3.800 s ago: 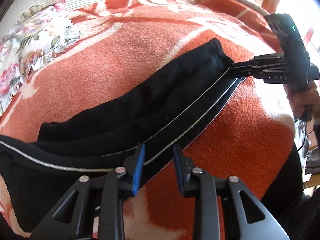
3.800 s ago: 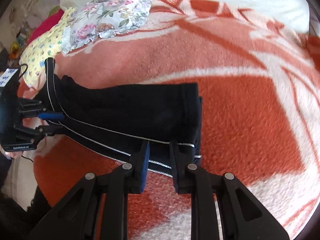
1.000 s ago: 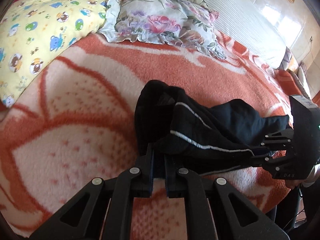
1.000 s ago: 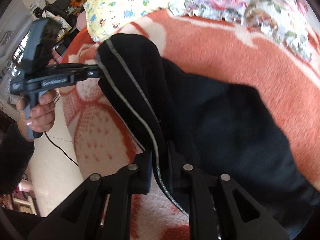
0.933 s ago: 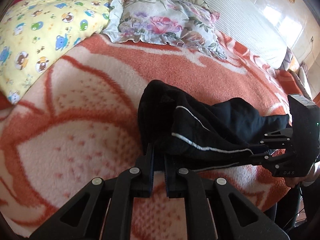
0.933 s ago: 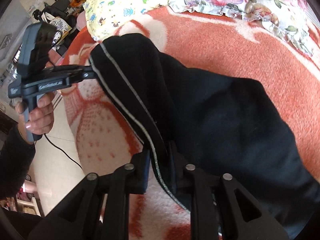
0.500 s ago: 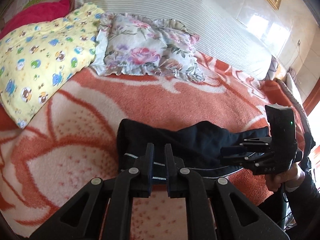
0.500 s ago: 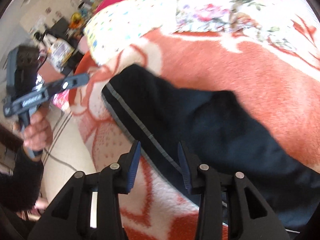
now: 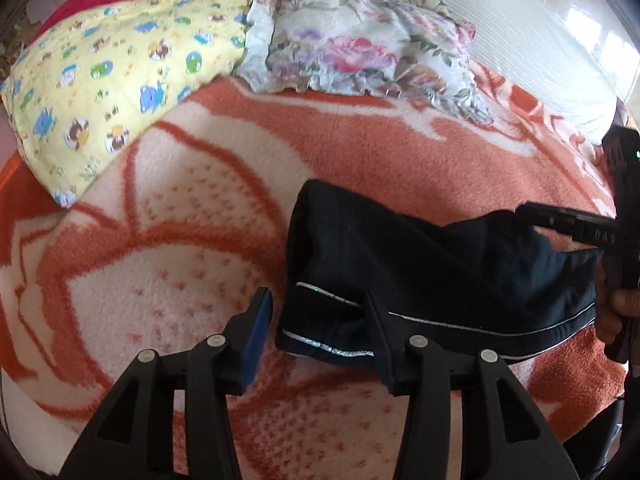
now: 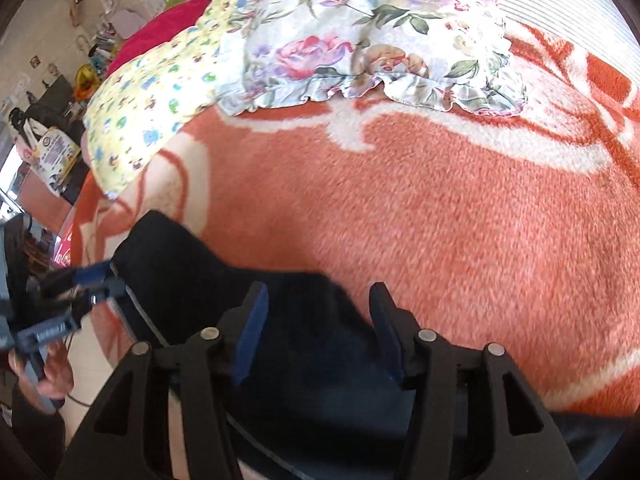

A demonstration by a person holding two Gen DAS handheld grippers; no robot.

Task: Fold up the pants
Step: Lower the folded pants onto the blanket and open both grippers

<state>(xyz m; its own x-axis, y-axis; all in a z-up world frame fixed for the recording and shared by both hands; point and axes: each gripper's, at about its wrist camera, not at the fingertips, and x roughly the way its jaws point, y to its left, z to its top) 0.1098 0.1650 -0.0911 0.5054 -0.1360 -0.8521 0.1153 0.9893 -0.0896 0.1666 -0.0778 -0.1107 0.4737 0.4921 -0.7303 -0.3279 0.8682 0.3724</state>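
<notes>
Far left on your bed lies the yellow cartoon-print pillow (image 9: 116,64), with the frilled floral cushion (image 9: 360,44) to its right. Near you, your left gripper (image 9: 316,330) is opening; its blue-padded fingers (image 9: 256,324) straddle the left corner of the folded black pants with thin white side stripes (image 9: 432,268), pressing nothing. The pants lie bunched on the fuzzy orange-and-cream blanket (image 9: 360,152), stretching right toward your right gripper (image 10: 314,320). It is also opening, released, hovering over dark cloth with nothing clamped between its pads. Your hand (image 9: 612,312) shows at the right edge.
</notes>
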